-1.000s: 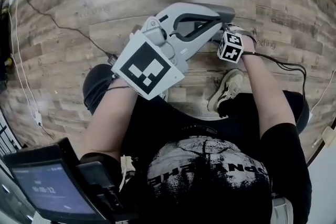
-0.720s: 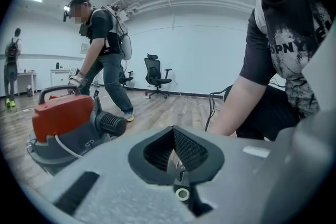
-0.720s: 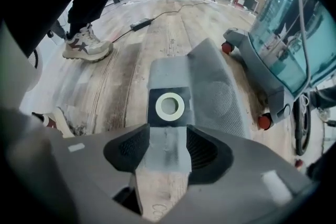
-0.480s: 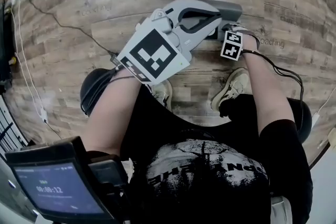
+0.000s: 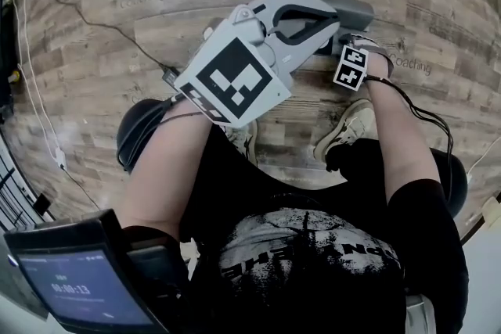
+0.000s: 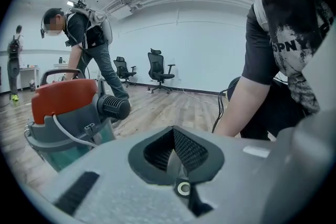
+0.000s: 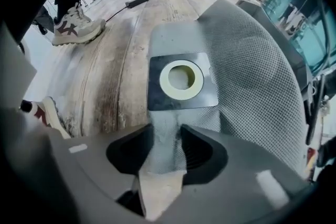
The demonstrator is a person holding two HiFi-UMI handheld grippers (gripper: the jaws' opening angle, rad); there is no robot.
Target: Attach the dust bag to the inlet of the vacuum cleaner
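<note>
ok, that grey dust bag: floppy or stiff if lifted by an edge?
Likely floppy: the dust bag is soft woven fabric lying slack on the floor. Its dark collar plate looks rigid, so that part should hold shape. Probably light, being thin fabric.

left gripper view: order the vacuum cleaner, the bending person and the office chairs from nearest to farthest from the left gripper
From the left gripper outward:
1. vacuum cleaner: on the floor at left, closest to the jaws.
2. bending person: upper left, standing behind the vacuum cleaner.
3. office chairs: centre, back by the far wall.
</note>
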